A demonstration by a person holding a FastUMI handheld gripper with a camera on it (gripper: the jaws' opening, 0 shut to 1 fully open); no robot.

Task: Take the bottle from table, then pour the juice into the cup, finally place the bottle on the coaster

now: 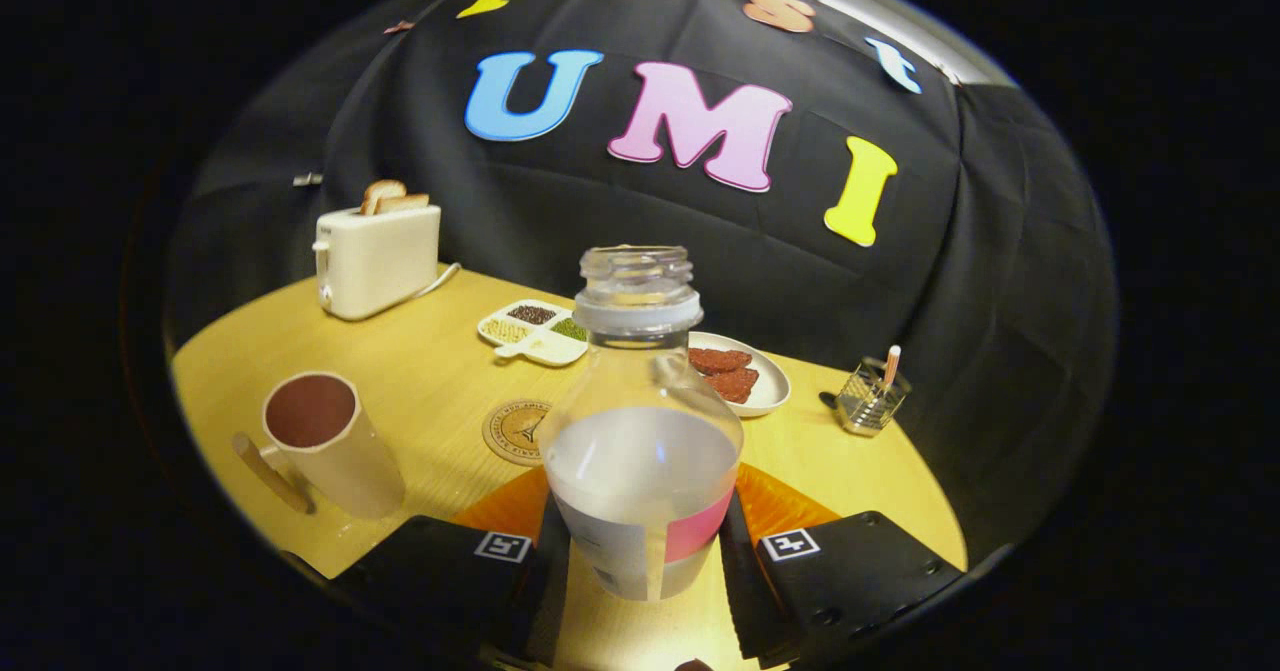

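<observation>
Clamped between both fingers of the tool (640,561): clear bottle (640,421), uncapped, upright, about half full of pale liquid, pink-and-white label at its lower part, pads pressed to either side. Raised over the wooden tabletop (420,371), base apparently off the surface, though hard to tell for sure. Ahead and left of the fingers: cream cup (330,446) with a handle, dark inside, standing upright. Between cup and bottle, partly behind the bottle: round coaster (515,431), bare. Farther back: divided snack tray (532,331), plate (770,391) with brown patties, toaster (377,256) with bread slices up. Right of the bottle: wire holder (872,401).
</observation>
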